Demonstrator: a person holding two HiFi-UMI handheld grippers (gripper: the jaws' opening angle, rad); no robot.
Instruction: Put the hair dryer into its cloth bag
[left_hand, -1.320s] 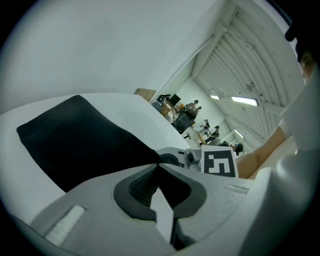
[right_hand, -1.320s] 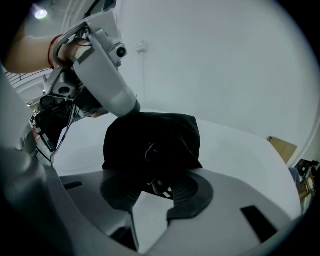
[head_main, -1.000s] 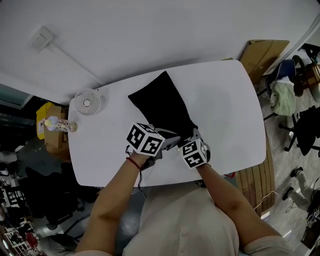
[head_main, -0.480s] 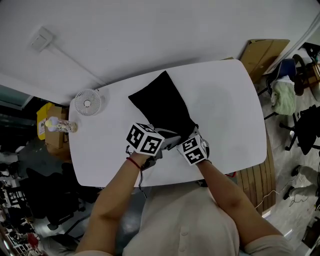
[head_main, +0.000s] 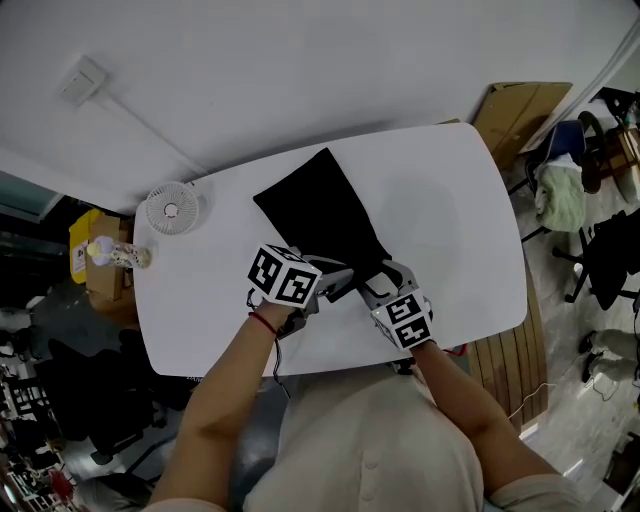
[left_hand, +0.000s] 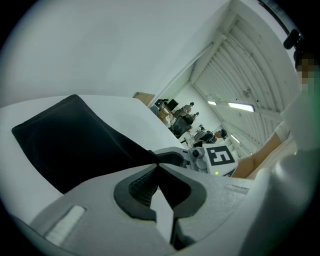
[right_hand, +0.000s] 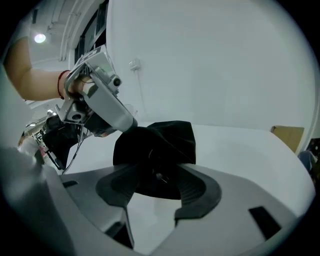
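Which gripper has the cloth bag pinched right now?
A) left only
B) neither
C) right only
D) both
A: the left gripper has its jaws shut on the edge of the cloth bag, while the right gripper has jaws that have just been opening and stand apart, with the cloth ahead of them and not pressed.

Black cloth bag (head_main: 325, 215), lying slantwise on the white table (head_main: 450, 220), its far end broad and flat. Its near end narrows to a bunched, raised neck, pinched between the closed jaws of the left gripper (head_main: 342, 285). Its contents cannot be made out.
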